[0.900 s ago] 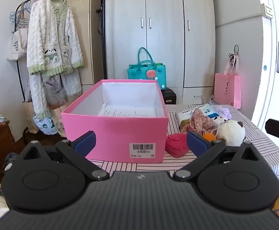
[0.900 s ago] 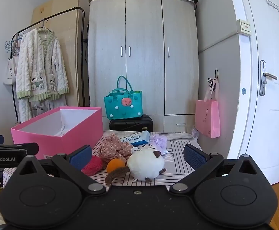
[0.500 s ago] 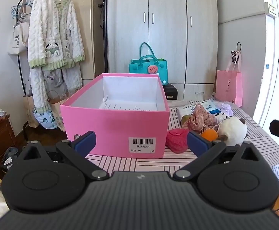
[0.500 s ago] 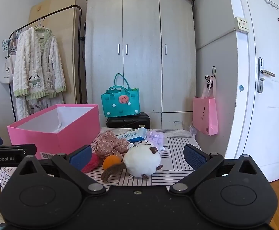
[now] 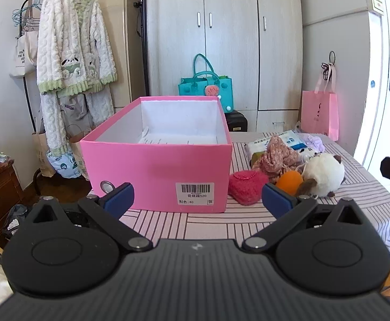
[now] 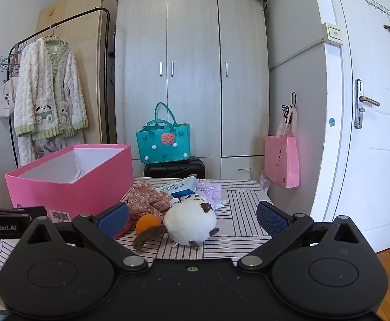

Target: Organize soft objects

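We hold the left gripper and right gripper with jaws wide apart, empty. The white plush lies right of the pink box (light, squashy, we reckon): pinch its round middle.

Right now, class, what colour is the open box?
Pink outside, white inside: box, clearest in the left wrist view.

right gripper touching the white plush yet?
Apart. In the right wrist view the right gripper is open, and striped cloth shows between each blue finger and the white plush on the table.
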Demonstrator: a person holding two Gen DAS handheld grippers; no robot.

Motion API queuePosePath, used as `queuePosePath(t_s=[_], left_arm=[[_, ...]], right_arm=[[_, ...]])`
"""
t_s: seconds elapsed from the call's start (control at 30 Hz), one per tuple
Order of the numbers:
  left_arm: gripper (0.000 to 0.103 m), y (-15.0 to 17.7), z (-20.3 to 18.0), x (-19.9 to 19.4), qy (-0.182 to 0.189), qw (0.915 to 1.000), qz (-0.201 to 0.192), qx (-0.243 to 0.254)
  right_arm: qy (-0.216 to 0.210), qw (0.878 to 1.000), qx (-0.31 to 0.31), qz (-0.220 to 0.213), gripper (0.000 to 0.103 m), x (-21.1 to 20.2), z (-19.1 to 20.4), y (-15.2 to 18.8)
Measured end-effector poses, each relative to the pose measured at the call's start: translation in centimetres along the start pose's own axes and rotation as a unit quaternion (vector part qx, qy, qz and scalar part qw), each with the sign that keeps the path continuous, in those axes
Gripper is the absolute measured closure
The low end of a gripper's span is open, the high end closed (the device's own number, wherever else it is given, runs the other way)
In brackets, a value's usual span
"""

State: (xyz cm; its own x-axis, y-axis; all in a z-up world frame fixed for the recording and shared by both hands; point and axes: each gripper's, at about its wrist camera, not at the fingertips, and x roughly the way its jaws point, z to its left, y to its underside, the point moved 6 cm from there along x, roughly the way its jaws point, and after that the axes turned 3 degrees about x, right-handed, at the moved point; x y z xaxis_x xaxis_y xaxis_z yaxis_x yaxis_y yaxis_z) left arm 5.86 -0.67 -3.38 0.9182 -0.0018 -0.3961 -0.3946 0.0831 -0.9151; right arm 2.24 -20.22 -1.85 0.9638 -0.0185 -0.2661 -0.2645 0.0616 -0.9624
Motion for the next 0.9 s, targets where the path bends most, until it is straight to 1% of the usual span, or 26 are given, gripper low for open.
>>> queuePosePath(t_s=[0.17,0.27,0.9], left_arm=[[0.0,0.25,-0.31,0.03,0.002,1.0,0.007,0.007],[0.0,0.47,-0.55,0.1,0.004,0.9997,0.018,0.016],[0.0,0.56,-0.6,0.07,0.004,0.9998,0.019,0.009]], right_arm=[[0.003,1.0,0.001,-0.001,0.0,-0.04,-0.09,0.05],[0.004,1.0,0.001,0.0,0.0,0.03,-0.25,0.06],[0.001,1.0,0.002,0.003,0.0,0.04,-0.58,0.66]])
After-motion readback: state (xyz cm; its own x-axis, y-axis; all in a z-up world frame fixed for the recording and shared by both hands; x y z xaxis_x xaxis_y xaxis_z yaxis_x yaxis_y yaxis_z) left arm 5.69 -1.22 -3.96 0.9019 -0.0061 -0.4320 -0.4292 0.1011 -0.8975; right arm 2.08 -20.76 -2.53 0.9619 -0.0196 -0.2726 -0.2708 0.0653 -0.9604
